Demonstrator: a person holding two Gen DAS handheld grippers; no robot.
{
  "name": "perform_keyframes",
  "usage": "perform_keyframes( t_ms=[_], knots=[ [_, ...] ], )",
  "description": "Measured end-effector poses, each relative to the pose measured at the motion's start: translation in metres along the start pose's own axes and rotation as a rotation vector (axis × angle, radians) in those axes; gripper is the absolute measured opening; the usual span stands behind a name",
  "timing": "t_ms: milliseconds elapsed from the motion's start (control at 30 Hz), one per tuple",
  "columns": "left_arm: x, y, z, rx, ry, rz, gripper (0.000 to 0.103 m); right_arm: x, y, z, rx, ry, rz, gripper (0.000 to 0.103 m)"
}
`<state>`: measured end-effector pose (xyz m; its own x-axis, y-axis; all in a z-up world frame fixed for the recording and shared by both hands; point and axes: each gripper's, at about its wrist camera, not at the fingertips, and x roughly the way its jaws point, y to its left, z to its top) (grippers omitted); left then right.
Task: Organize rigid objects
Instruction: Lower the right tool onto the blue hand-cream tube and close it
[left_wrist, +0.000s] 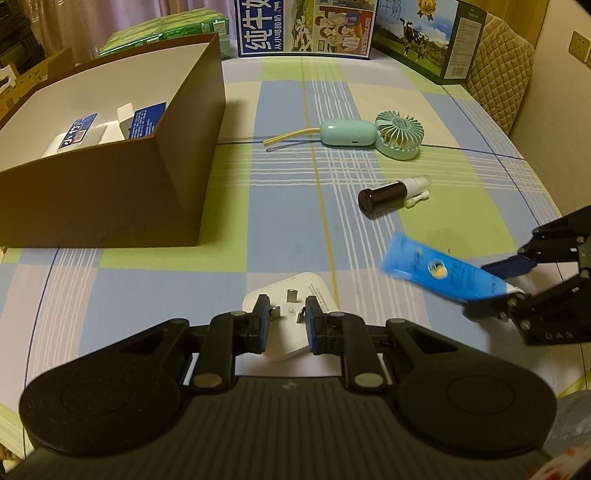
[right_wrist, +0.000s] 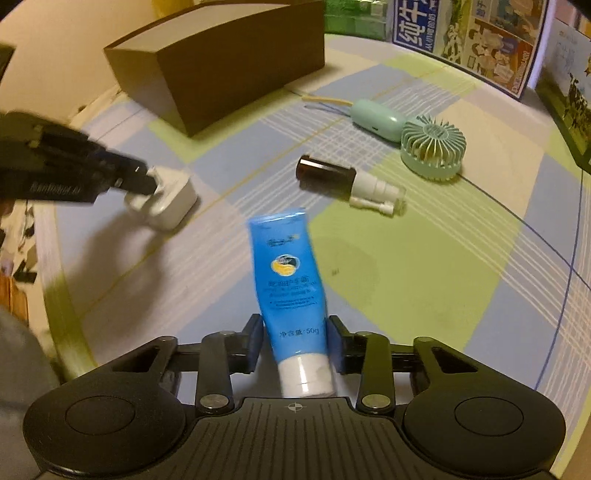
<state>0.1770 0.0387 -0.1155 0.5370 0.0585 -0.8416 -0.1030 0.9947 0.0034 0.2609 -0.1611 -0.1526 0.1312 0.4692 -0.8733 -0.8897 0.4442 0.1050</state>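
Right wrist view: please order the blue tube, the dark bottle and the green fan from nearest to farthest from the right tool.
1. Blue tube, between the right tool's fingers.
2. Dark bottle, ahead on the cloth, lying down.
3. Green fan, beyond it, to the right.

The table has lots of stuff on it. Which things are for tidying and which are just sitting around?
For tidying: white plug, blue tube, mint fan, dark spray bottle, brown box.

Just around: milk cartons, green packs.
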Motion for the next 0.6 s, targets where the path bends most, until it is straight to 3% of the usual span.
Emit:
perform_keyframes(
  t_ms=[333,600],
  knots=[
    [0.000,0.002,-0.006,-0.051,0.008,0.021,0.018,0.016,0.012,0.023,0.032,-0.042,0.001,0.034],
    [0.002,-0.002,-0.005,-0.031,-0.012,0.038,0.017,0.020,0.017,0.026,0.032,-0.057,-0.018,0.041]
  ],
)
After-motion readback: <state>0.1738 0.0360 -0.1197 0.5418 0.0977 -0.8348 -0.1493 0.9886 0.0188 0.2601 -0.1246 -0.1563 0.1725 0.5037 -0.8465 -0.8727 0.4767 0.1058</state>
